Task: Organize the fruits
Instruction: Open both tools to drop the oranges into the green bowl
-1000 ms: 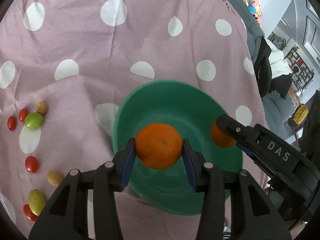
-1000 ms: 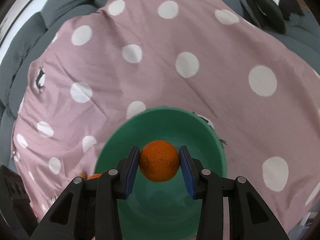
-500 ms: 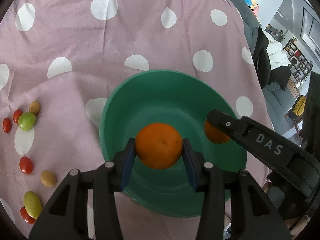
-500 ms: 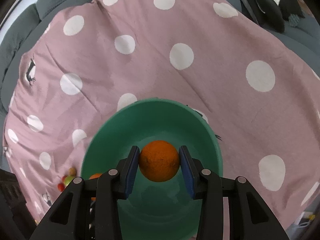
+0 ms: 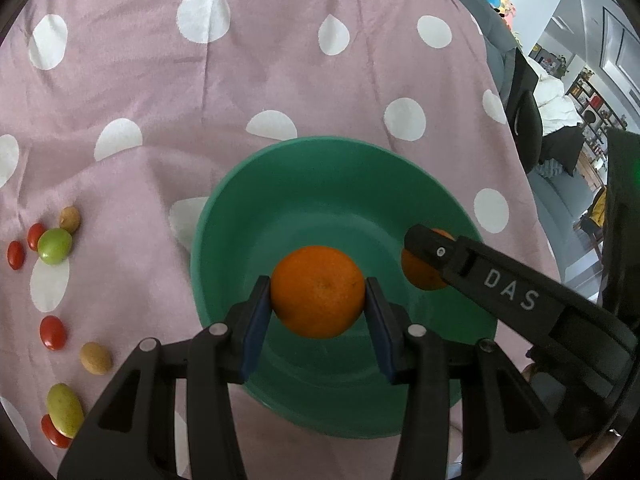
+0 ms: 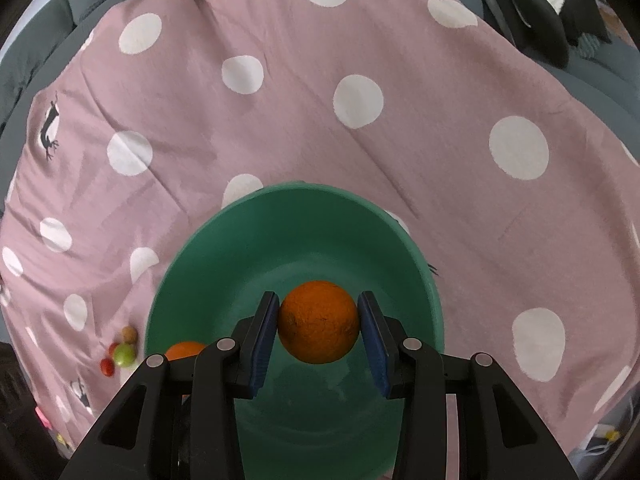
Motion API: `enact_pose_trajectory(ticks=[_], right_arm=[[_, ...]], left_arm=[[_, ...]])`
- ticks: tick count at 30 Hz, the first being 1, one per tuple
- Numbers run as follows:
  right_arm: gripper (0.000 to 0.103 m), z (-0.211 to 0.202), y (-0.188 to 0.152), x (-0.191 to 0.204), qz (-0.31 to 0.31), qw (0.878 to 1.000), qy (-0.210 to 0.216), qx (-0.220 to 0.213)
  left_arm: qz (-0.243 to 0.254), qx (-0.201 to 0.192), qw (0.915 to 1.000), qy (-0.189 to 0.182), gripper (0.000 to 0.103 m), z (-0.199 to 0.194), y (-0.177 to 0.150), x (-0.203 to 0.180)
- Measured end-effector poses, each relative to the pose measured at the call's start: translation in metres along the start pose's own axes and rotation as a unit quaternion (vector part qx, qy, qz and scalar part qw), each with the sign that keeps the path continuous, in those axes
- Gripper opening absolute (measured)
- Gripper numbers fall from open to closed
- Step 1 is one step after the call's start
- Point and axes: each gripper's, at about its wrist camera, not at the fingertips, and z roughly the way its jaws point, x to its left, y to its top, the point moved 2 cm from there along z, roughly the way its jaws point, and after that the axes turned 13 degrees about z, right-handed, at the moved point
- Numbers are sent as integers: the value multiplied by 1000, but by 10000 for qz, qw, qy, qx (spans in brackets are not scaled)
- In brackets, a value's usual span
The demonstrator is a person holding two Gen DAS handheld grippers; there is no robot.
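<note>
I have one round orange fruit [image 5: 319, 291] clamped in my left tongs [image 5: 319, 298] and a second, darker orange fruit [image 6: 318, 322] clamped in my right tongs [image 6: 319, 324]. Both hang inside the rim of the deep green plastic bowl [image 5: 280, 168], which sits on a pink cloth with white polka dots [image 5: 160, 92]. How far either fruit is above the bowl's floor I cannot tell.

As I judge it, the step in hand is setting both oranges down in the bowl. To do it well I would lower each one close to the bottom before parting the tongs, so that it settles instead of dropping and bouncing against the wall. My right tongs reach in from the side in the left view, and the two fruits are near each other, so I would let one go first and draw that hand back before releasing the other; otherwise the fruits may knock together or a finger may catch the rim and tip the bowl on the soft cloth.

A scatter of small red, green and tan fruits [image 5: 54, 244] lies on the cloth well to the left of the bowl, not yet sorted.
</note>
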Motion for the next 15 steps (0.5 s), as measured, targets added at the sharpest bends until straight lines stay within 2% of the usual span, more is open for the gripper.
enact_pose_trajectory(ticks=[5,9,11,12,15], right_arm=[[43,1,0,1,-44,10000,-81,17],[44,0,1,1,-21,10000,-62,35],[49,-3,2,1,-28,10000,15,-10],[53,-5,2,2,-54,10000,47,-59],[56,-15,2,5,-112,9995,154,-248]], left_arm=[[-48,-16,10000,-25,47,0,1,-1],[-165,-91,9996,-212,62,-7,0,0],[-173,-148,9993,-287,67,-15,0,0],[-170,-193,9994,-241,71,-21,0,0],[-205,-353,9991,-108,74,-43,-5,6]])
